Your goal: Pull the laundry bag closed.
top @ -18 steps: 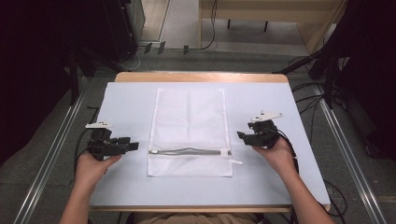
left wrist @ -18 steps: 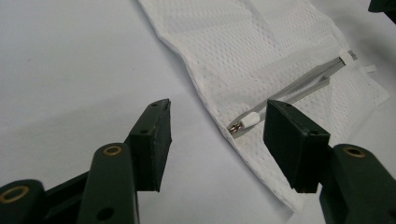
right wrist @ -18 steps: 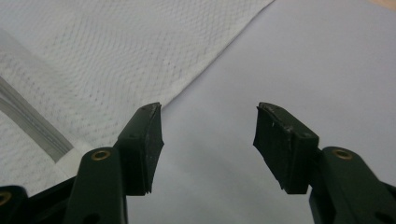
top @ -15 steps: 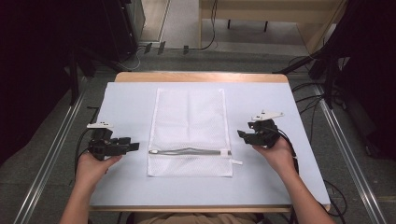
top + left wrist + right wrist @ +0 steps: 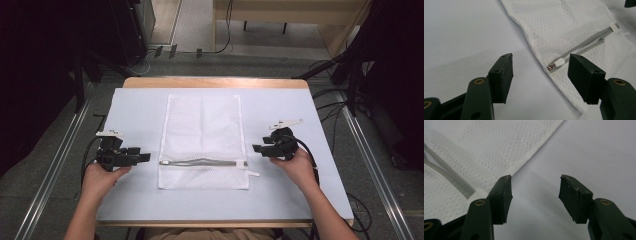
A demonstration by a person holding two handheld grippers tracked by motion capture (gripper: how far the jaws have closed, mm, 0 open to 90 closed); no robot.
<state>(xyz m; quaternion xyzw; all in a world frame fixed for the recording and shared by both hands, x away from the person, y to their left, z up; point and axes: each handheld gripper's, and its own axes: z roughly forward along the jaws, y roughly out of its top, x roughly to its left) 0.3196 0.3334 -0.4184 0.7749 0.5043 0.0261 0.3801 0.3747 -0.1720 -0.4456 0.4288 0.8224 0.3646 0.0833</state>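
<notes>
Both grippers — left gripper (image 5: 141, 157) and right gripper (image 5: 256, 148) — stand wide open and empty, flanking the white mesh laundry bag (image 5: 202, 135). Its grey zipper (image 5: 200, 162) lies between them — bare tabletop (image 5: 135, 107) surrounds the bag.

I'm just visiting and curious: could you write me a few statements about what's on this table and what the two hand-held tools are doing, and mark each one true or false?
1. The white mesh bag lies flat on the table. True.
2. The left gripper is clamped on the bag's zipper pull. False: its jaws stand open, with the pull in the gap between them, untouched.
3. The right gripper holds nothing. True: its jaws are open, with only bare table between them.
4. The bag's zipper runs across it near the edge closest to the person. True.
5. Both grippers rest on top of the bag. False: they sit one at each side of it.
</notes>
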